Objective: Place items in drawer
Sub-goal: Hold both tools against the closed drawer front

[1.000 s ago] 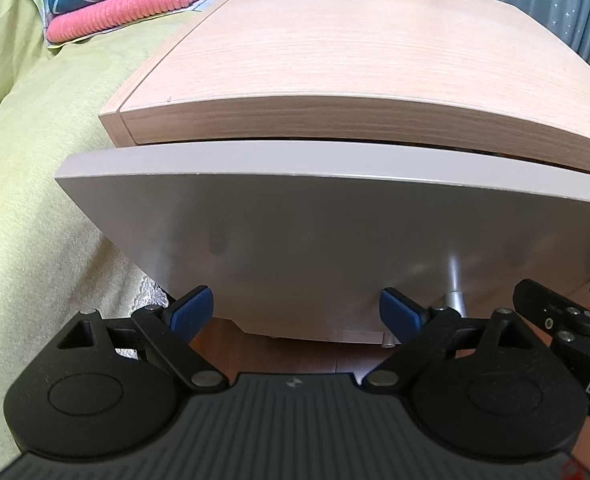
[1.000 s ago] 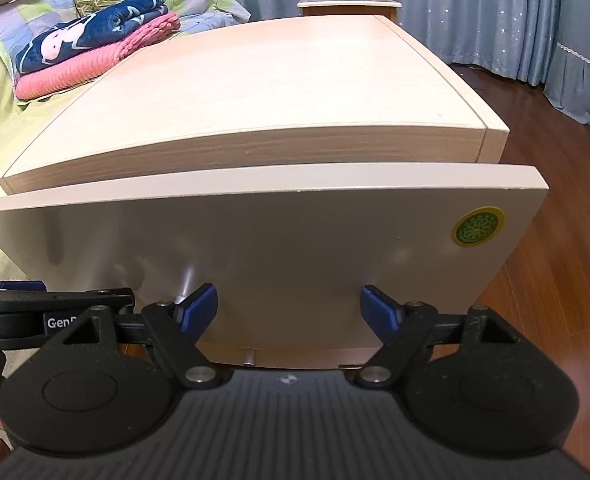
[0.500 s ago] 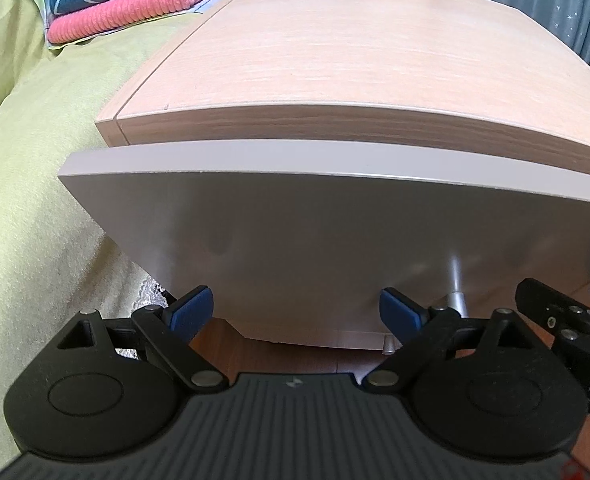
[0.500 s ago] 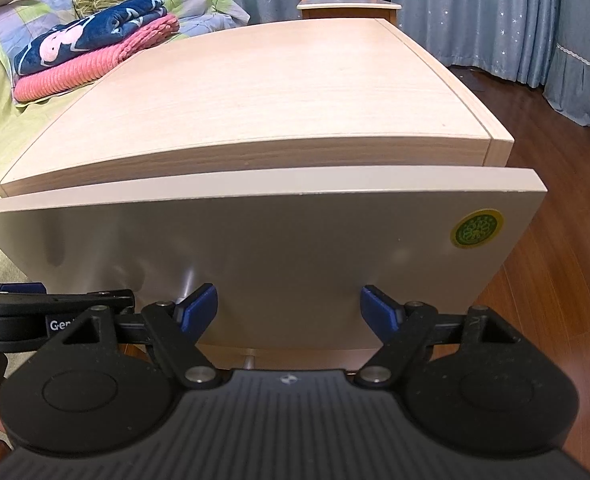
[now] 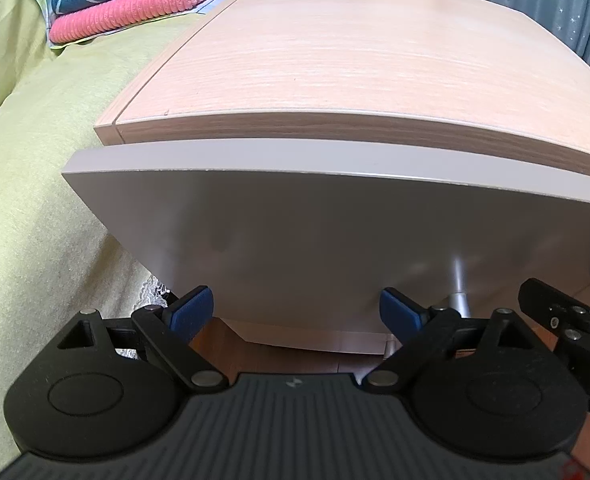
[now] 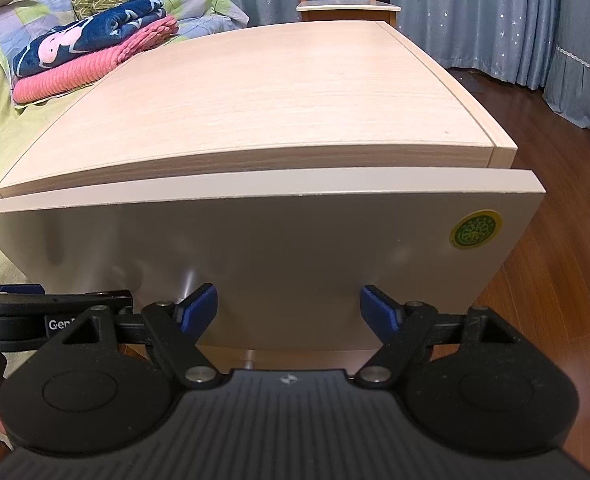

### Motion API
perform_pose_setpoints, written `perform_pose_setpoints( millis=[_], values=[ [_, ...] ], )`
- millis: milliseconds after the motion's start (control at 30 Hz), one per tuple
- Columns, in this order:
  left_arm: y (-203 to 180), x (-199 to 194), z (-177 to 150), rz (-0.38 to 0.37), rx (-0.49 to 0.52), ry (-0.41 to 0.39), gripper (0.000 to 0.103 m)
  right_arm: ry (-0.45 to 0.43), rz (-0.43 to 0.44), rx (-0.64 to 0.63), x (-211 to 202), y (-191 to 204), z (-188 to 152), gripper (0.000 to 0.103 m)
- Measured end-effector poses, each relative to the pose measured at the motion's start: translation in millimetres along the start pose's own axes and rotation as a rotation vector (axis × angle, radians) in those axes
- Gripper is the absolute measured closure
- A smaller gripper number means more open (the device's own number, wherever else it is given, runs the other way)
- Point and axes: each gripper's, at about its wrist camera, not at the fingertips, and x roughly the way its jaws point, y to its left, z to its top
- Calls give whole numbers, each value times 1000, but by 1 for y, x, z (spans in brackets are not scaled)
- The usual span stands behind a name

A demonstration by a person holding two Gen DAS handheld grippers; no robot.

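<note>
A: What could go wrong from here?

B: The drawer [image 5: 335,248] is seen nearly shut, its front standing only slightly proud of the nightstand top [image 6: 255,100]. If it is pushed unevenly by one gripper, it may be skewed on its runners and jammed. No items are seen in either view; whether any lie inside cannot be told.

A: How are the grippers set?

B: The left gripper [image 5: 295,312] is held wide, with nothing between its blue pads [image 5: 191,312]. The right gripper [image 6: 289,308] is likewise spread wide and empty. Both are placed low against the drawer front, side by side. Contact is likely, but it cannot be confirmed.

A: Which edges need to be watched?

B: The top edge of the drawer front is tucked just under the overhanging lip of the top, so little room is left above. A metal leg [image 5: 459,304] is seen below the lower edge, close to the left gripper's right pad; it could be caught if the gripper is dropped.

A: And open room?

B: On the left, the bed cover [image 5: 35,200] lies close to the corner, so space is tight there. On the right, bare wooden floor [image 6: 555,280] is left open, and withdrawal backward is judged the freest path.
</note>
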Motion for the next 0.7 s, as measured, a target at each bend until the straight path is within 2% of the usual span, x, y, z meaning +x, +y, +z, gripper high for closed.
perform_pose_setpoints(
  millis=[700],
  values=[
    [14,11,9,-5,-2,1,10,-1,-1,2,3,-1,7,26]
  ],
)
